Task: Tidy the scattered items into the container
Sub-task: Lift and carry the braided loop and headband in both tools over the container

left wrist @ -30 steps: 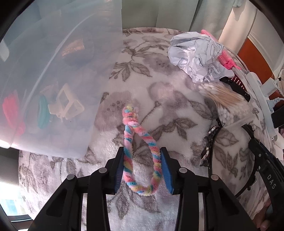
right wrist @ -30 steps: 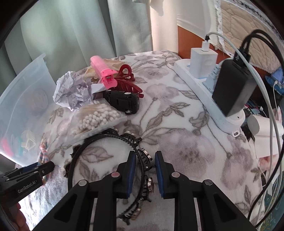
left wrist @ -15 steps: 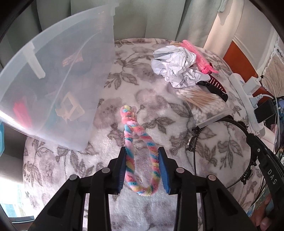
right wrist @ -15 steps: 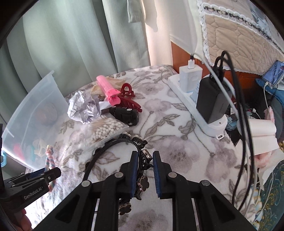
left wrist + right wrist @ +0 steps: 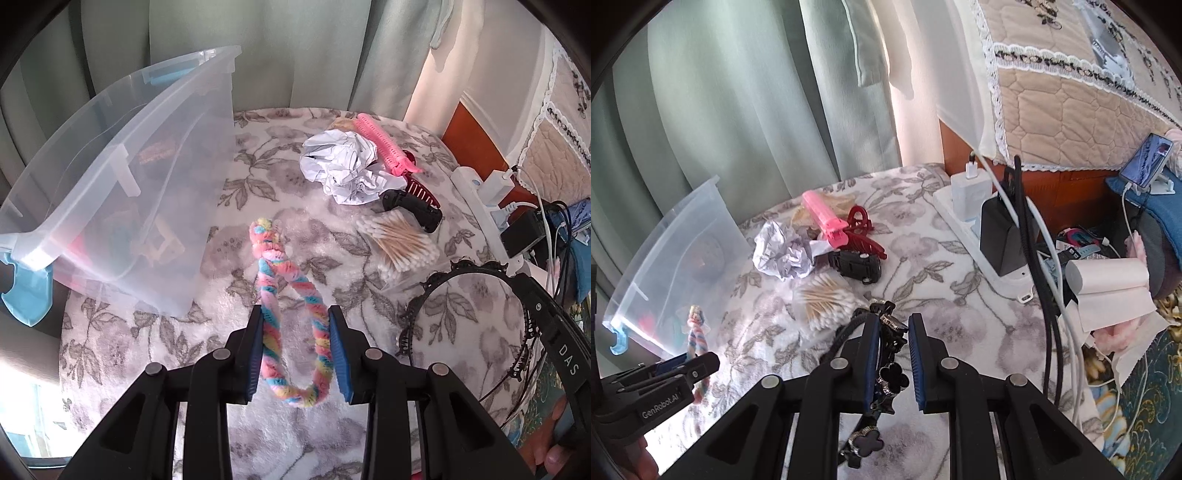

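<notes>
Left gripper [image 5: 296, 350]: jaws clamped on the two strands of the pastel twisted hair loop [image 5: 291, 321], blue pads pressing each side. Loop's closed end curls below the pads, knotted end points forward; looks lifted off the blanket, can't be sure.

Right gripper [image 5: 893, 360]: jaws closed onto the black headband [image 5: 888, 373], gripped at its decorated section with clover-shaped charms. Left pad is against the band; contact on the right pad isn't clear. Rest of the band arcs back over the blanket, visible in the left wrist view too [image 5: 476, 306].

Clear plastic container [image 5: 122, 206] sits at the left edge of the floral blanket [image 5: 303, 435], tilted, blue latches on its rim. Some items already inside, blurred through the wall: something red, something beige.

Still scattered on the blanket, beyond the jaws:
- bag of cotton swabs [image 5: 825, 299], just ahead of the headband
- black toy car [image 5: 855, 264], touching or just beside the swabs
- crumpled paper [image 5: 783, 253], left of the car
- pink hair clip [image 5: 823, 218] lying across a dark red claw clip [image 5: 860, 229], both behind the car

Right side: white power strip [image 5: 964, 221] with a white charger and a black adapter [image 5: 1001, 240] plugged in, cables trailing off the edge. Phone [image 5: 1148, 160] propped far right. Green curtain [image 5: 738, 92] behind everything.
</notes>
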Available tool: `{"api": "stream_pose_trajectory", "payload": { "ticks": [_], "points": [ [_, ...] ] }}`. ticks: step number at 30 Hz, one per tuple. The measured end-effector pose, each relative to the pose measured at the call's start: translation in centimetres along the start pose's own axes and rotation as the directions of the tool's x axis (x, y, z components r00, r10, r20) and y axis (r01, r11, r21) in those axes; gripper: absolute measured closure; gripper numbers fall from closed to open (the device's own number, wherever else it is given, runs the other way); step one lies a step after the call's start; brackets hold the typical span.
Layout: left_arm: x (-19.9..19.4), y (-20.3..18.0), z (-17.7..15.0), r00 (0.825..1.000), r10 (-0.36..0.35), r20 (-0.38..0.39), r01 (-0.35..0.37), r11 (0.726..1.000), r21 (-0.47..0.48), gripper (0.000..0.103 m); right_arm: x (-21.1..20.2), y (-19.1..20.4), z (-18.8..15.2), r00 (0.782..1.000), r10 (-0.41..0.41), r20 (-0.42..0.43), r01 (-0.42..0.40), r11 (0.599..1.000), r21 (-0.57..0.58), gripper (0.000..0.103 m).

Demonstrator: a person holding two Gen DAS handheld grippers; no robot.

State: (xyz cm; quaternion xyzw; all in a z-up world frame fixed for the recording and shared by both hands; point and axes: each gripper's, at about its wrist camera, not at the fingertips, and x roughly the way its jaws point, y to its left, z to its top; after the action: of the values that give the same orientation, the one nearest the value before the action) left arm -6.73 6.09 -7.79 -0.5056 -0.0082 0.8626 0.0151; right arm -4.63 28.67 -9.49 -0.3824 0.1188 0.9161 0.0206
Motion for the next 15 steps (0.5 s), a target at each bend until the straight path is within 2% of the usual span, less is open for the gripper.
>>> {"api": "stream_pose_trajectory", "payload": {
  "ticks": [9, 15],
  "points": [
    [-0.3, 0.3, 0.0, 1.000, -0.007, 0.007, 0.007, 1.000, -0.004, 0.069, -0.9, 1.0, 0.0, 1.000, 0.015, 0.007, -0.015, 0.999, -0.029, 0.085],
    [-0.3, 0.4, -0.1, 1.000, -0.021, 0.000, 0.021, 1.000, -0.012, 0.068, -1.2, 2.9, -0.1, 1.000, 0.019, 0.012, -0.017, 0.995, -0.102, 0.085]
  ]
}}
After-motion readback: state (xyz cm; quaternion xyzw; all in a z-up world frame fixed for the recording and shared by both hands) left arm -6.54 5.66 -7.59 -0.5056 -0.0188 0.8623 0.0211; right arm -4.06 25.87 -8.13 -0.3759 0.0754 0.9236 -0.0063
